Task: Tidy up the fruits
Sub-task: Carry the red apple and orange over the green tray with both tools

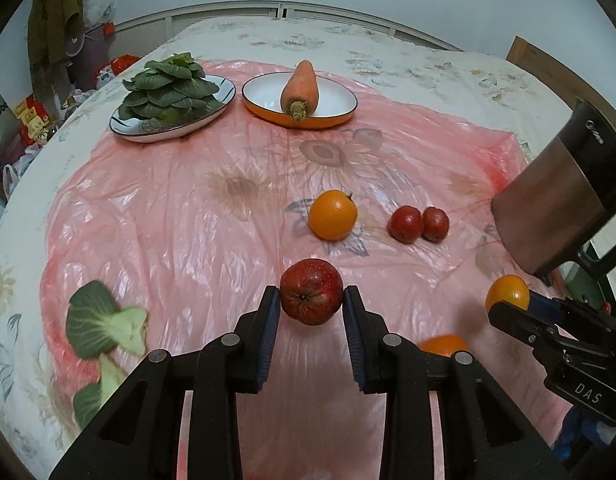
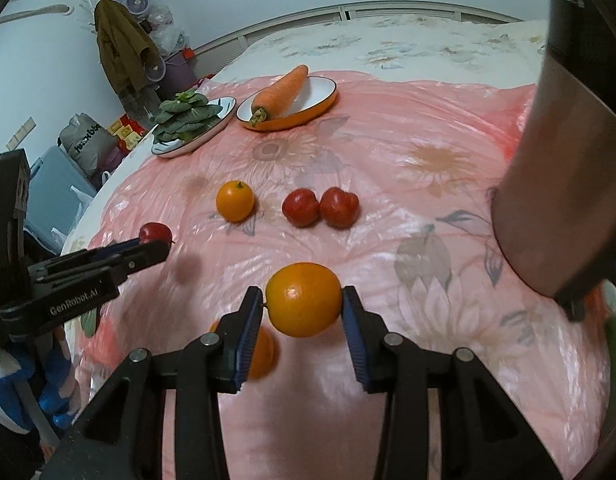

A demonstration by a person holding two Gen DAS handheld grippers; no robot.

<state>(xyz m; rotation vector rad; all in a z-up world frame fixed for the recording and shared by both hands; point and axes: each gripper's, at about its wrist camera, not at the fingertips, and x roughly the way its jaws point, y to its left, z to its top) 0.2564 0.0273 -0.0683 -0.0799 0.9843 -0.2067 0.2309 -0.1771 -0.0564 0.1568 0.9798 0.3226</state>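
Note:
My left gripper (image 1: 311, 306) is shut on a dark red apple (image 1: 311, 291) and holds it above the pink sheet (image 1: 187, 216). My right gripper (image 2: 302, 306) is shut on an orange (image 2: 303, 299), which also shows in the left wrist view (image 1: 507, 293). Another orange (image 2: 263, 350) lies just below my right gripper's left finger. A third orange (image 1: 332, 214) and two small red fruits (image 1: 419, 224) lie mid-sheet. The apple shows in the right wrist view (image 2: 155, 233) at the left.
At the back, a blue-rimmed plate (image 1: 223, 94) carries leafy greens (image 1: 169, 88), and an orange-rimmed plate (image 1: 336, 98) carries a carrot (image 1: 299, 88). A loose green leaf (image 1: 103, 320) lies at the left. A brown block (image 1: 556, 196) of the right-hand rig stands at the right.

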